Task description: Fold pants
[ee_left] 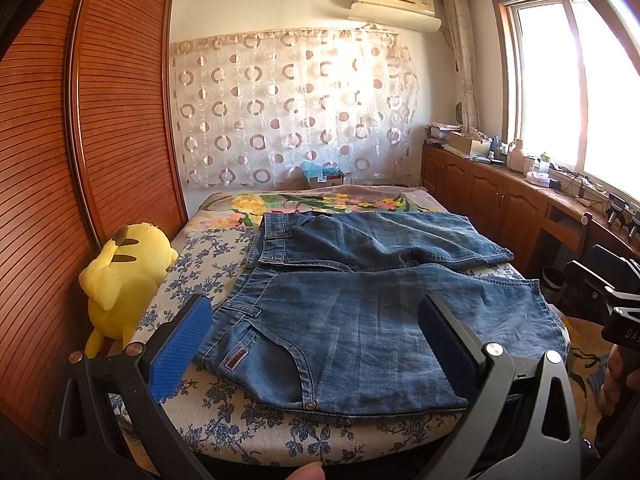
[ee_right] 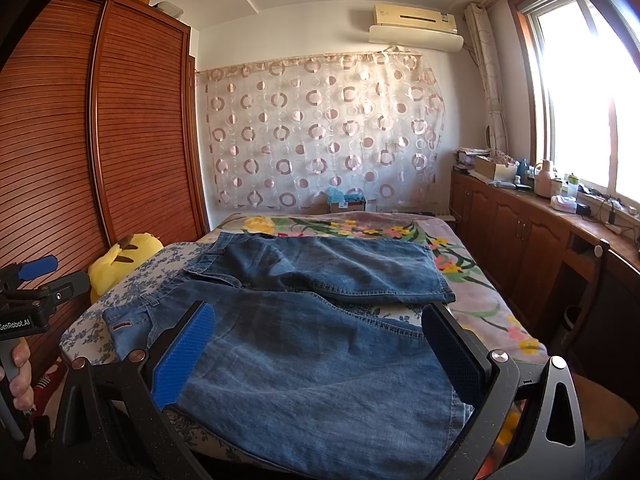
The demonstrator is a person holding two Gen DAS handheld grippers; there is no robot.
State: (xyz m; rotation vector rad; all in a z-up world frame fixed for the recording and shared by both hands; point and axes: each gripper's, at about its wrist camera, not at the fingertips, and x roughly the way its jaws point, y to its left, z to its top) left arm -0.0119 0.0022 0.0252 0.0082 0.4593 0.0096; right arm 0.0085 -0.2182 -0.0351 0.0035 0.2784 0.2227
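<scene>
Pants unfolded; first fold pending.
Jeans (ee_left: 360, 320) lie spread on bed (ee_left: 224, 432); left gripper (ee_left: 316, 344) and right gripper (ee_right: 320, 352) wide, empty. Next: grasp near waistband and hem.

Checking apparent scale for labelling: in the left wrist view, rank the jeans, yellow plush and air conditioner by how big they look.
1. jeans
2. yellow plush
3. air conditioner, though it hangs farthest away.
</scene>
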